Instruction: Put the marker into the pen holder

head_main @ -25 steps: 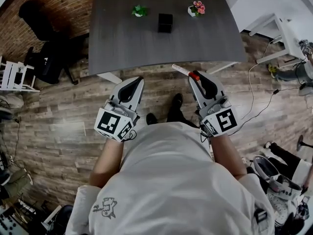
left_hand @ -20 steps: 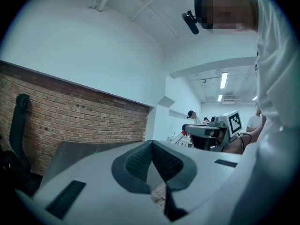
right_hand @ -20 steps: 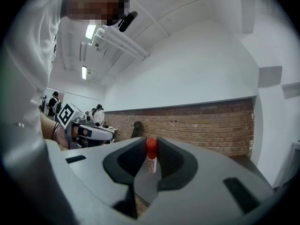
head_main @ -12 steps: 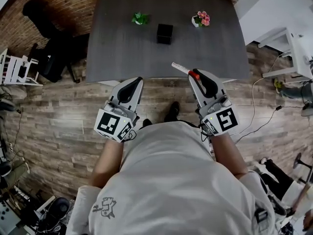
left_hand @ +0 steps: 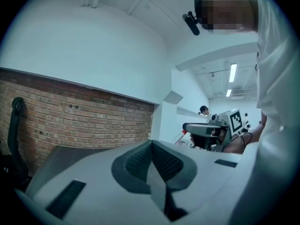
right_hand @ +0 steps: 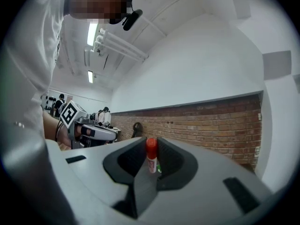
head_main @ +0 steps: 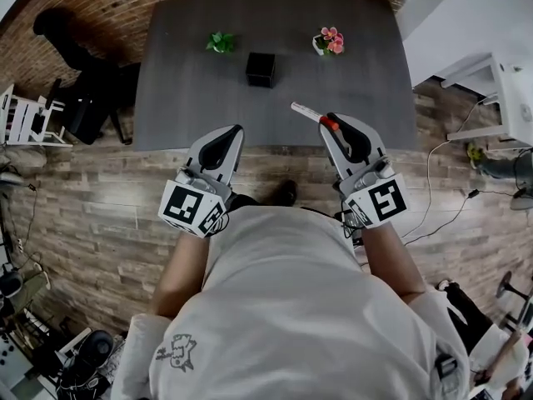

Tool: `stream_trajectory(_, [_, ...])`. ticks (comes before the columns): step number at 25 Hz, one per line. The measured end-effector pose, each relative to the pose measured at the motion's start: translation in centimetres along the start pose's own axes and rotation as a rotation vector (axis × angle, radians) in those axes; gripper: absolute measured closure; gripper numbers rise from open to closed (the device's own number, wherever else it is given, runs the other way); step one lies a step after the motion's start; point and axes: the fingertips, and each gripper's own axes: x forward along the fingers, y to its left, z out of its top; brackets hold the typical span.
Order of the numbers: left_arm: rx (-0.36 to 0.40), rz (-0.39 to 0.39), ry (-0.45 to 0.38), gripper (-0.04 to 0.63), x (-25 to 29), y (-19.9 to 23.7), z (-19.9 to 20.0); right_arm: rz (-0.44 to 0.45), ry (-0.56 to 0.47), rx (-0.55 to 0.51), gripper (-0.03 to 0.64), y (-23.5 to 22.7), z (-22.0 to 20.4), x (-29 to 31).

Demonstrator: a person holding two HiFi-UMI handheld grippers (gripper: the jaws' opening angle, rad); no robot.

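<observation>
Red-capped marker [right_hand: 151,154] pinched in right gripper [head_main: 326,122] jaws, left gripper [head_main: 237,129] jaws pressed together

White T-shirt [head_main: 291,307], grey claws [head_main: 236,129], checkered marker cubes [head_main: 193,210]

Both grippers have advanced toward 12 o'clock: the right gripper [head_main: 332,127] and its marker [head_main: 306,112] now overhang the near edge of the table [head_main: 191,98], the left gripper [head_main: 235,132] now reaches that edge, and the pen holder [head_main: 260,69] lies closer, at 11 o'clock from the marker.
</observation>
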Motion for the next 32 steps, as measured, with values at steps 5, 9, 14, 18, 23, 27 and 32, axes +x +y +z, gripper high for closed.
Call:
stream_trajectory(5, [0.004,0.014,0.027,0.584,1.1,0.3,-0.2,-0.002,-0.005,0.028,0.545,-1.4,-1.0,0.4])
stream_trajectory(9, [-0.013,0.005,0.033,0.584,2.2,1.1,-1.0,0.003,0.010,0.027,0.545,-1.8,-1.7,1.3])
stream_trajectory(14, [-0.025,-0.017,0.040,0.584,4.1,2.9,-1.8,-0.004,0.030,0.030,0.545,-2.4,-2.6,3.0])
stream_trajectory(18, [-0.047,-0.037,0.044,0.584,5.7,4.2,-1.9,-0.012,0.052,0.036,0.545,-3.2,-3.3,4.8])
stream_trajectory(23, [-0.069,-0.050,0.071,0.584,7.0,7.0,-2.7,-0.022,0.078,0.041,0.545,-4.3,-4.4,8.2])
stream_trajectory(27, [-0.078,-0.058,0.099,0.584,7.9,9.5,-3.3,-0.024,0.104,0.046,0.545,-4.9,-5.6,11.4])
stream_trajectory(32, [-0.087,-0.080,0.126,0.584,9.5,12.2,-4.3,-0.021,0.143,0.062,0.544,-5.8,-7.8,14.9])
